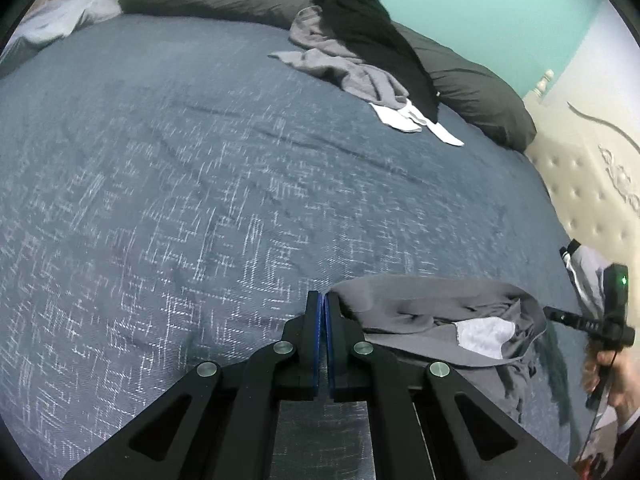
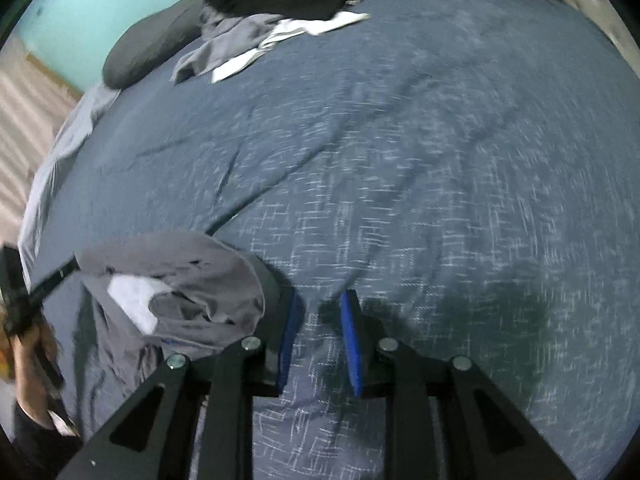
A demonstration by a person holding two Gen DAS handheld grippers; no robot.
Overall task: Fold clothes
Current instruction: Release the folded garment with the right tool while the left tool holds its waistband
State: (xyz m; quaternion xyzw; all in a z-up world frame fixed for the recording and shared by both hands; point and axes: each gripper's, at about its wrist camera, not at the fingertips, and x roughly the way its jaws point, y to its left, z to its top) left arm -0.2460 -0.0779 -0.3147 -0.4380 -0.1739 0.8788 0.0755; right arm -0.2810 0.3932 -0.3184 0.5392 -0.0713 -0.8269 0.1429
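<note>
Nearby, at seven o'clock in the right wrist view, a hand (image 2: 34,360) grips the handle of the left gripper (image 1: 322,304), whose blue pads are pressed together with nothing visible between them. Just beside it, toward three o'clock in its own view, the crumpled grey garment (image 1: 436,320) lies on the blue bedspread (image 1: 200,180), a white patch showing inside. The right gripper (image 2: 318,304) has its jaws partly apart over bare bedspread, the garment touching its left finger. At twelve o'clock a pile of clothes (image 1: 352,52) leans against dark pillows (image 1: 480,88).
</note>
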